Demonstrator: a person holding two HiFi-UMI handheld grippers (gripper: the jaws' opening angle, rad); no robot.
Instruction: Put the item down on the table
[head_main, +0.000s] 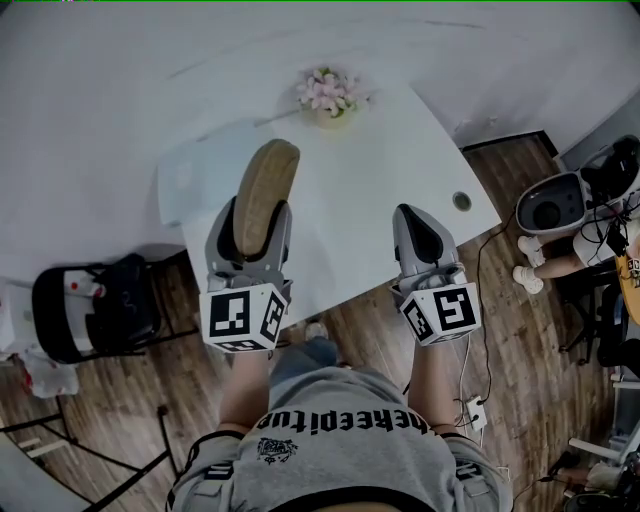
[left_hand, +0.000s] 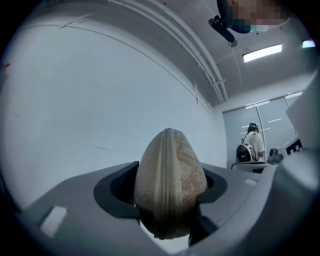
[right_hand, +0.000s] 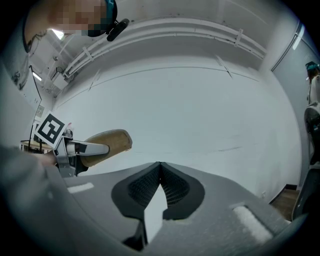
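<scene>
My left gripper clamps a tan zipped case over the table's near left edge. My right gripper is clenched, empty, over the near edge. A pot of pink flowers stands at the far edge.

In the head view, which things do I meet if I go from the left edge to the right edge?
Black bag → left hand-held gripper holding the tan zippered case → pink flowers → right hand-held gripper, shut → white round device.
</scene>
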